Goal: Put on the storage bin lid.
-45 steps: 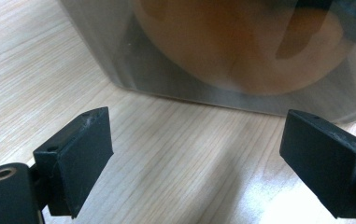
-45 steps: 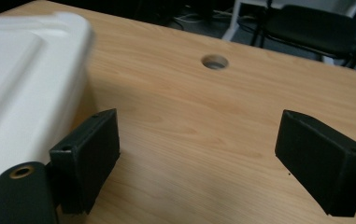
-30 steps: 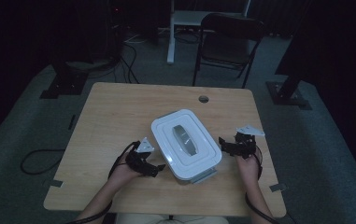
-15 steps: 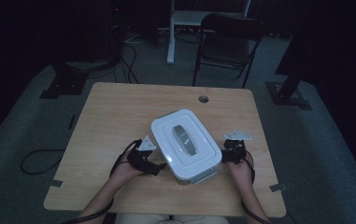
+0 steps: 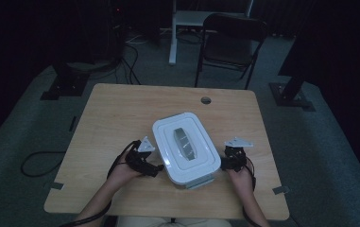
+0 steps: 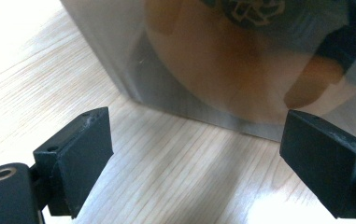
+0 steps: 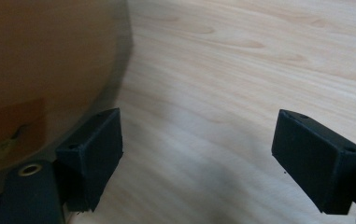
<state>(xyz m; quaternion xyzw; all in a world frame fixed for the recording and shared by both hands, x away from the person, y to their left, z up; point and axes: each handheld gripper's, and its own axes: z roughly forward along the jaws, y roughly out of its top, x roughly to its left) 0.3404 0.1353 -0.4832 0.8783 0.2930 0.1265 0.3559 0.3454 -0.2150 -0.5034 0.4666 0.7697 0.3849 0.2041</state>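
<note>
Two grippers flank one white lidded box (image 5: 185,148) on a wooden table (image 5: 121,113); the box sits right of the table's middle, toward the near edge, turned at a slant, its lid on and a grey handle (image 5: 184,142) set in a recess on top.

Left gripper (image 5: 155,169): held in the person's left hand (image 5: 121,174), low on the table just beside the box's left side; jaws apart, nothing between them; in the left gripper view the two black jaws stand wide, with bare wood between them and the box's see-through wall (image 6: 241,60) close ahead – orange-brown contents show through it, blurred; whether a jaw tip touches the wall cannot be told.

Right gripper (image 5: 225,164): held in the person's right hand (image 5: 240,178), just beside the box's right side near its front corner; jaws apart, nothing clamped; in the right gripper view the box wall (image 7: 45,70) stands past the left-hand jaw, the bare table lies between and beyond the jaws – the gap holds only wood grain; contact between that jaw and the wall cannot be told.

Surroundings: a dark folding chair (image 5: 232,42) stands beyond the far edge of the table; a round hole (image 5: 206,100) sits in the tabletop near that edge; a black cable (image 5: 36,163) lies looped on the floor at the left.
</note>
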